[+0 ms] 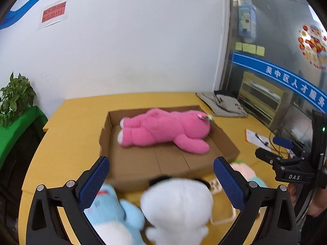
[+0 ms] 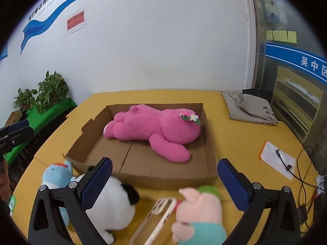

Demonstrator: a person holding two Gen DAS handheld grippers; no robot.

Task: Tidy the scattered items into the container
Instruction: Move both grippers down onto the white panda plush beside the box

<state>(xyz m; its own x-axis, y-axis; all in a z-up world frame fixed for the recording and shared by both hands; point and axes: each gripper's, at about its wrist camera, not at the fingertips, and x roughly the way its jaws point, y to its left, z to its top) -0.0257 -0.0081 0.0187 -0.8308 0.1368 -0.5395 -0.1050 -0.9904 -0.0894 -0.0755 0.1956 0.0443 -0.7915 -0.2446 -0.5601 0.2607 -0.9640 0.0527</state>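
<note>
Only the right gripper [image 2: 164, 180], wide open like the left gripper [image 1: 161, 178], shows the phone case [image 2: 155, 218].

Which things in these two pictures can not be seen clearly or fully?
- White panda plush: left wrist view, blurred, cut off by the bottom edge.
- Pink pig plush: right wrist view, lower body cut off by the bottom edge.
- Red wall notice: both views, text too small.
- Phone case: right wrist view, partly behind the pig.
</note>
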